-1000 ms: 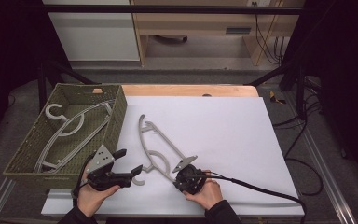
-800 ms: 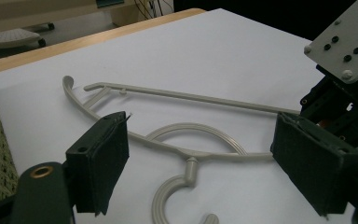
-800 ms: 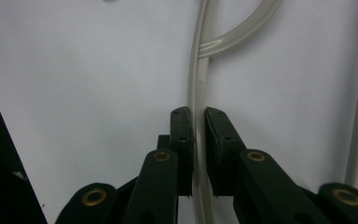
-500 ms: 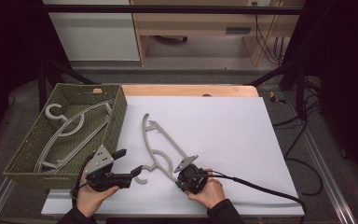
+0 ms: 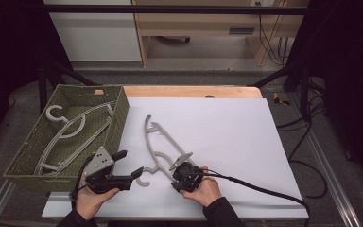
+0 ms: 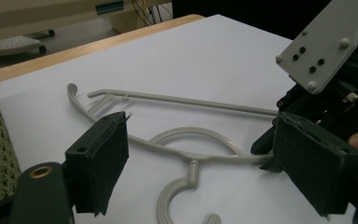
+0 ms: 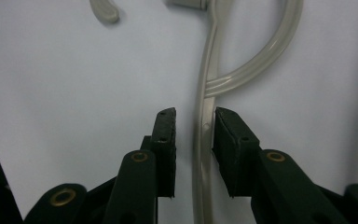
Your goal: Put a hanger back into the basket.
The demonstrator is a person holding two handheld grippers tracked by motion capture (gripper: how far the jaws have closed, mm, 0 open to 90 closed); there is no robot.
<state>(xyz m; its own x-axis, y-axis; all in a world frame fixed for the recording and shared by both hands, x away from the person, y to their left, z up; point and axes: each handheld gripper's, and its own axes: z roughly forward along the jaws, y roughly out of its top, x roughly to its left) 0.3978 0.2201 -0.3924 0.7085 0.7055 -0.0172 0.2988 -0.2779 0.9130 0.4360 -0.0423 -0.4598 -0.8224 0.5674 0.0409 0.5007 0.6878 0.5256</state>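
Right gripper (image 7: 193, 135) jaws just been opening: narrow gap, grey plastic hanger (image 5: 163, 144) arm between the pads, right pad at or nearly on it, left pad clear. Grip looks let go. Left gripper (image 6: 200, 172) jaws wide apart, nothing held, hanger's hook and neck lying in the gap on the sheet, untouched.

Hanger flat on the white table sheet (image 5: 236, 137), near-left part, hook end toward the near edge, far shoulder pointing away. Just right of the green woven basket (image 5: 118, 118), apart from it.

Progress, as a guess: one more grey hanger (image 5: 71, 125) already lying in the basket, this one out on the sheet. Taking out or putting in: cannot tell. If putting in, regrasp and lift over the basket wall left to do.

Obstacles: basket's right wall between hanger and basket floor; both grippers crowded close at the hook end; right gripper's cable (image 5: 264, 189) trailing off right, clear of the work.
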